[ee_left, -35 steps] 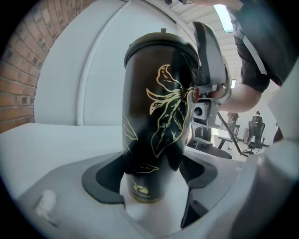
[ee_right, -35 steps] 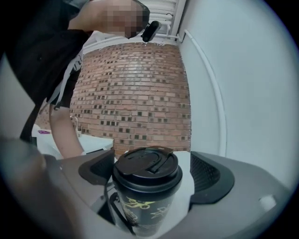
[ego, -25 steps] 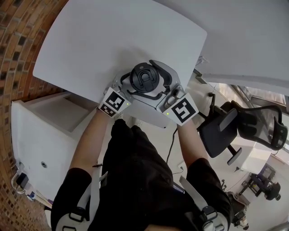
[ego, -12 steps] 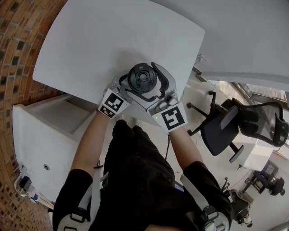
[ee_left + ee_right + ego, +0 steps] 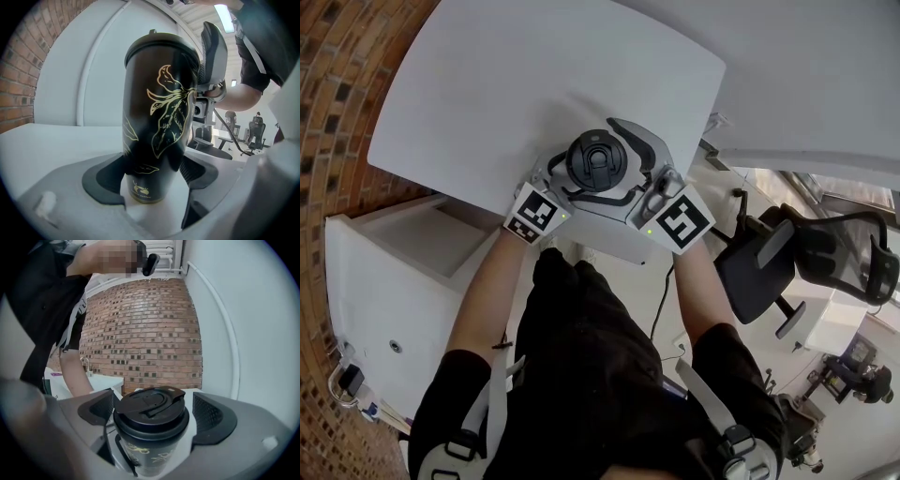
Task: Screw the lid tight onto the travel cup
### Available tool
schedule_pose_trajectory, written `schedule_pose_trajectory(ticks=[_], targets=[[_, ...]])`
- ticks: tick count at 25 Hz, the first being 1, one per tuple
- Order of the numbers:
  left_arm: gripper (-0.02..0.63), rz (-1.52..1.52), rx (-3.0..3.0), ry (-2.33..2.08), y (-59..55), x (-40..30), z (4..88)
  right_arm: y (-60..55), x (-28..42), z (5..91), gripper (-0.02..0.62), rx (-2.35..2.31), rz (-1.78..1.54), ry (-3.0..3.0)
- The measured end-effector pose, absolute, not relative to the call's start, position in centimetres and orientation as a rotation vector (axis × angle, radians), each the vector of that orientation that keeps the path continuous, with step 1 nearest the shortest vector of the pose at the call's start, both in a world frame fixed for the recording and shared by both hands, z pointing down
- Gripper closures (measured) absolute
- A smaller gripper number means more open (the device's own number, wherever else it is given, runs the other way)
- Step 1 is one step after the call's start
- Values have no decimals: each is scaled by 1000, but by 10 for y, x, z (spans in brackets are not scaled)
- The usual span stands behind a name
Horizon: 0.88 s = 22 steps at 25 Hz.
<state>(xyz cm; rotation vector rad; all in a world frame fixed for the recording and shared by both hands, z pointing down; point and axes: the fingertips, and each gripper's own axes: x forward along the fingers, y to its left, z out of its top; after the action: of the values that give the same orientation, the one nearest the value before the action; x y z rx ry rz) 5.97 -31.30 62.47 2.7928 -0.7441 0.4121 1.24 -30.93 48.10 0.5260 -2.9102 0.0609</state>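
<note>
— Between the jaws of the left tool (image 5: pixel 154 174) stands the travel cup (image 5: pixel 157 108), correct? What is the grip like?

— The two dark pads are clamped on the lower body of the cup, one on each side. The cup is upright, with its base on the table (image 5: pixel 506 84).

— And the right tool (image 5: pixel 152 417)?

— Its jaws stand apart and have just been opening. The lid (image 5: pixel 151 406) is between them, but there is a clear gap at the pad at 3 o'clock, so nothing is gripped there.

— Where does everything sit from above?

— The cup is close to the table's near edge. The left tool reaches it from about 8 o'clock of the cup and the right tool from about 4 o'clock. An office chair (image 5: pixel 759 262) stands on the floor well apart, out at 4 o'clock.

— How far along is the job?

— The lid is already on the cup's mouth and looks level, with its rim all around the top. Whether the thread is fully home I cannot tell from any view.

— So what is left?

— My reading is that the right tool has let go to take a fresh hold. It would have to close on the lid's rim again and twist while the left tool keeps the body from spinning. When the lid refuses to turn, the task is finished.
</note>
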Motion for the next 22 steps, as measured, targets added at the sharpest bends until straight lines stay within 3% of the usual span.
schedule_pose_trajectory(ticks=[8,22], targets=[[236,411,2794,-742,-312,60,624,-311,10,481,123,610,67,-2928],[236,414,2796,-745,-313,60,624,-321,16,482,126,1048,78,-2856]])
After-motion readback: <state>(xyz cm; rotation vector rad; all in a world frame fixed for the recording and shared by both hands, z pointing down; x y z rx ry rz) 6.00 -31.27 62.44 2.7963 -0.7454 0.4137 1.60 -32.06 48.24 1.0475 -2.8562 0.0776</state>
